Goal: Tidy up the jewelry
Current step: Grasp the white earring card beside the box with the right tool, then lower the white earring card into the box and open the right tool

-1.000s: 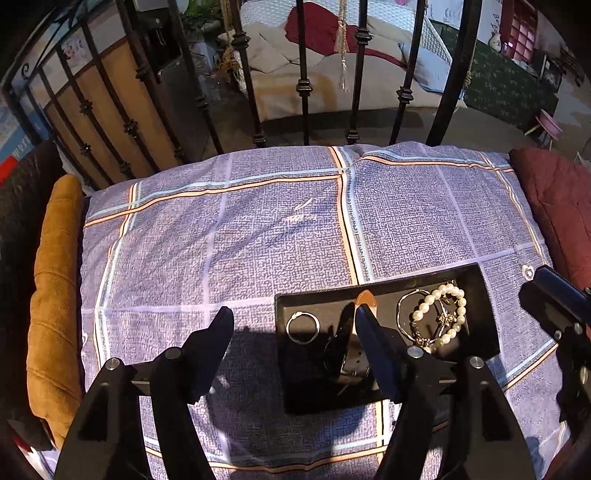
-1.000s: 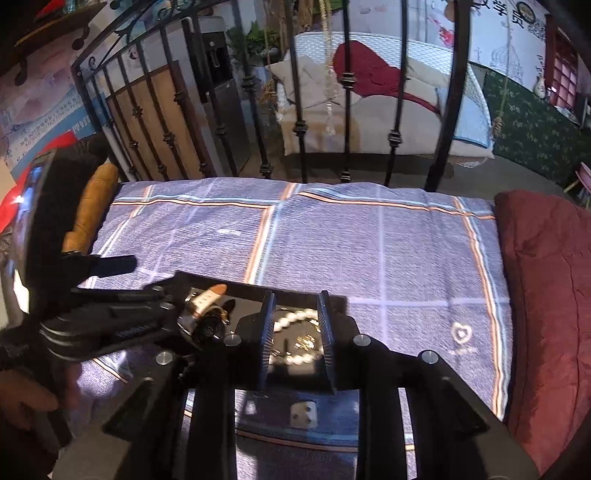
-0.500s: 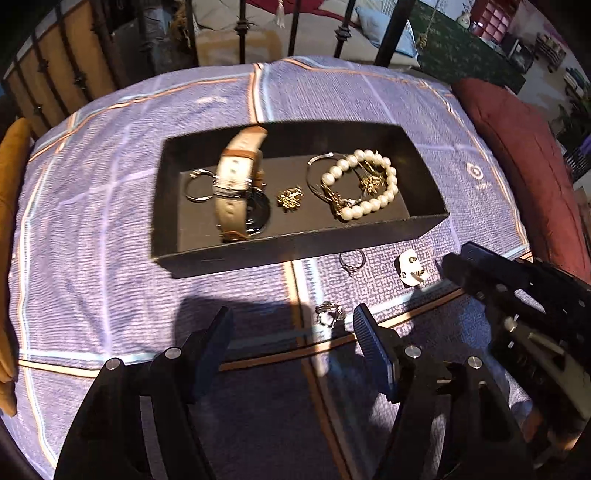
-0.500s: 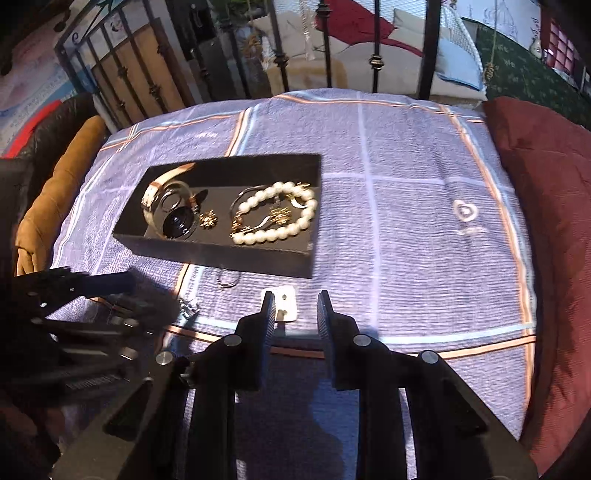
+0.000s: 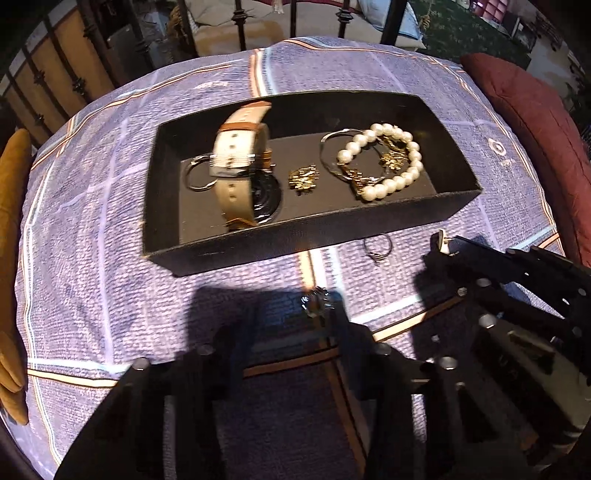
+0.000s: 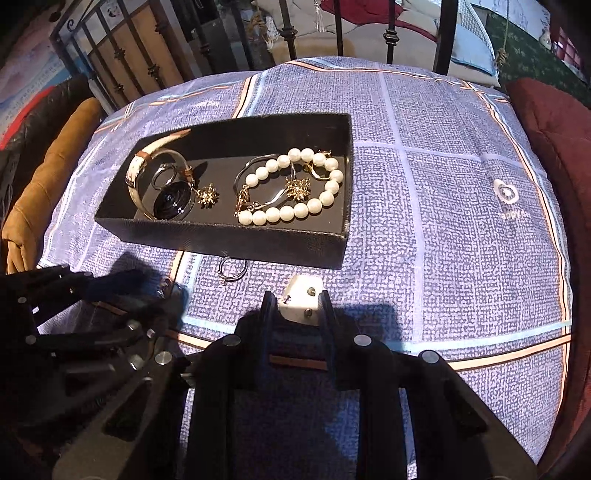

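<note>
A black tray (image 5: 295,240) on the purple checked cloth holds a beige-strap watch (image 5: 236,162), a silver ring (image 5: 197,175), a gold brooch (image 5: 303,179) and a pearl bracelet (image 5: 388,162). In front of it lie a thin ring (image 5: 376,249) and a small sparkly piece (image 5: 316,302). My left gripper (image 5: 291,314) is closing around the sparkly piece, which sits by the right finger, not pinched. My right gripper (image 6: 295,306) is closing on a white earring card (image 6: 301,301), and both pads touch it. The left gripper (image 6: 155,293) shows at the left of the right wrist view.
A dark red cushion (image 6: 554,147) lies to the right and an ochre cushion (image 6: 44,177) to the left. Black iron railing (image 6: 288,33) stands behind the cloth's far edge. The thin ring (image 6: 232,271) lies between the two grippers, close to the tray's front wall.
Both grippers came down to the cloth in front of the tray. The left jaws narrowed around the sparkly piece. The right jaws reached the white card and closed onto it.
</note>
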Demonstrator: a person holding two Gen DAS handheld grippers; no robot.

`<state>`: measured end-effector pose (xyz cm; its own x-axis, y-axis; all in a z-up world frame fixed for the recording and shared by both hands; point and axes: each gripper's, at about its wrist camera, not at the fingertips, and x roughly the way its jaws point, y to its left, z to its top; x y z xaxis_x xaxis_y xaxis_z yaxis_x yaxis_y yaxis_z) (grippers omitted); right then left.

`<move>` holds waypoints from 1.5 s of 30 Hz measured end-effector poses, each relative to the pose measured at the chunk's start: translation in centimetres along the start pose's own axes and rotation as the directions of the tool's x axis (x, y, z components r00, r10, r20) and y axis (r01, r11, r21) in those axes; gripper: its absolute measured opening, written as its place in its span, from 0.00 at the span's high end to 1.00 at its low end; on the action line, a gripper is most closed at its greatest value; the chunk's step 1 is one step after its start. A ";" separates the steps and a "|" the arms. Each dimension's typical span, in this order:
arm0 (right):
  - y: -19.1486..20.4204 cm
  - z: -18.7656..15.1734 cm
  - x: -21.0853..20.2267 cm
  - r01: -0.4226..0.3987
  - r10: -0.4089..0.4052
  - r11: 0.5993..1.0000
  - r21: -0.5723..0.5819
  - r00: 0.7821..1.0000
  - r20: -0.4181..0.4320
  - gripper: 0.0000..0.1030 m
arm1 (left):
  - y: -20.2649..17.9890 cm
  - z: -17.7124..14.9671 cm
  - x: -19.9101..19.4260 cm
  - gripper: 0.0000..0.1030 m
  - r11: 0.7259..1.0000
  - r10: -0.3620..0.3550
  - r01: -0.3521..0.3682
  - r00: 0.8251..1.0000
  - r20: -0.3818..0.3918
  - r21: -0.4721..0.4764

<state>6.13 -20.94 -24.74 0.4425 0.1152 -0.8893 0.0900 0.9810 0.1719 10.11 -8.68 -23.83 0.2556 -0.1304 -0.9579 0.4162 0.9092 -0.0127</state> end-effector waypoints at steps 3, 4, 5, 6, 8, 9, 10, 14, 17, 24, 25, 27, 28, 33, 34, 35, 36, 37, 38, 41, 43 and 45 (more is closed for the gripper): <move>-0.5 0.0 -1.3 -0.004 0.004 1.000 0.030 1.000 0.023 0.83 | 1.8 -0.4 -0.5 0.97 0.999 -0.006 0.006 1.000 -0.019 -0.035; -0.5 0.0 -1.8 -0.006 0.005 0.999 0.034 1.000 0.030 0.83 | 2.3 -0.5 -0.7 0.97 0.998 -0.030 0.029 0.999 -0.024 -0.052; -0.6 0.0 -2.4 -0.003 0.002 0.999 0.038 0.999 0.040 0.83 | 2.7 -0.7 -1.1 0.99 0.997 -0.034 0.032 0.999 -0.026 -0.064; -0.7 0.0 -2.8 -0.007 0.005 0.999 0.042 0.999 0.045 0.83 | 3.1 -0.9 -1.4 0.99 0.997 -0.031 0.030 0.999 -0.023 -0.069; -0.8 0.0 -3.8 -0.016 0.013 0.998 0.056 0.998 0.055 0.83 | 3.9 -0.9 -2.3 0.99 0.997 -0.023 0.022 1.000 -0.013 -0.079; -0.9 0.1 -4.1 -0.024 0.021 0.998 0.061 0.998 0.056 0.83 | 4.3 -1.0 -2.8 0.99 0.996 -0.026 0.025 1.000 -0.009 -0.087; -0.8 0.2 -4.5 -0.028 0.024 0.998 0.064 0.998 0.059 0.83 | 4.6 -0.9 -3.3 0.99 0.995 -0.030 0.030 1.000 -0.005 -0.097; -0.3 0.6 -6.0 -0.036 0.032 0.998 0.054 0.996 0.078 0.83 | 5.1 -0.5 -5.1 0.99 0.993 -0.026 0.029 0.999 0.022 -0.116; 0.3 0.8 -6.8 -0.045 0.042 0.998 0.036 0.995 0.091 0.83 | 5.0 0.1 -6.4 0.99 0.995 -0.010 0.015 0.999 0.048 -0.103; 1.6 1.6 -8.6 -0.051 0.052 0.999 -0.011 0.991 0.120 0.83 | 3.7 1.8 -8.0 0.99 0.996 0.008 -0.001 0.996 0.087 -0.086; 1.7 1.8 -8.8 -0.052 0.053 0.999 -0.016 0.990 0.128 0.83 | 3.6 2.1 -8.1 0.99 0.997 0.009 -0.002 0.996 0.089 -0.083; 1.9 2.4 -9.0 -0.053 0.056 0.998 -0.025 0.989 0.140 0.83 | 3.5 2.5 -8.4 0.99 0.997 0.014 -0.006 0.995 0.099 -0.080; 1.9 2.7 -9.1 -0.053 0.056 0.998 -0.029 0.987 0.149 0.83 | 3.5 2.7 -8.6 0.99 0.997 0.015 -0.007 0.994 0.104 -0.077; 2.2 4.8 -8.9 -0.037 0.047 0.998 -0.056 0.981 0.187 0.83 | 3.6 4.5 -9.0 0.99 0.997 0.032 -0.022 0.990 0.137 -0.073; 2.2 5.2 -8.7 -0.035 0.046 0.998 -0.061 0.981 0.188 0.83 | 3.6 5.0 -9.1 0.99 0.997 0.037 -0.027 0.989 0.146 -0.071; 2.2 5.6 -8.4 -0.033 0.045 0.997 -0.066 0.980 0.193 0.83 | 3.6 5.4 -9.1 0.99 0.997 0.040 -0.029 0.987 0.153 -0.068; 2.2 5.9 -8.2 -0.029 0.042 0.997 -0.070 0.980 0.193 0.83 | 3.6 5.9 -9.1 0.99 0.997 0.044 -0.034 0.986 0.158 -0.066; 2.2 6.2 -7.9 -0.026 0.040 0.997 -0.074 0.981 0.192 0.83 | 3.6 6.3 -9.0 0.99 0.997 0.050 -0.040 0.985 0.163 -0.062; 2.2 6.6 -7.6 -0.024 0.038 0.997 -0.078 0.980 0.193 0.83 | 3.7 6.7 -9.0 0.99 0.997 0.051 -0.042 0.985 0.167 -0.059; 2.0 7.4 -6.7 -0.024 0.039 0.996 -0.081 0.981 0.189 0.83 | 3.8 7.8 -8.6 0.99 0.997 0.056 -0.046 0.984 0.170 -0.061; 1.8 7.7 -6.2 -0.024 0.038 0.997 -0.077 0.982 0.184 0.83 | 3.8 8.4 -8.2 0.99 0.997 0.058 -0.048 0.984 0.171 -0.059; 1.6 8.2 -5.6 -0.019 0.033 0.997 -0.075 0.983 0.180 0.83 | 3.7 8.9 -7.8 0.99 0.997 0.059 -0.050 0.984 0.166 -0.054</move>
<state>11.07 -21.27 -16.01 0.5989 0.1172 -0.7922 0.0141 0.9875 0.1568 17.39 -7.80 -13.85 0.4213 -0.1406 -0.8959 0.3548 0.9347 0.0201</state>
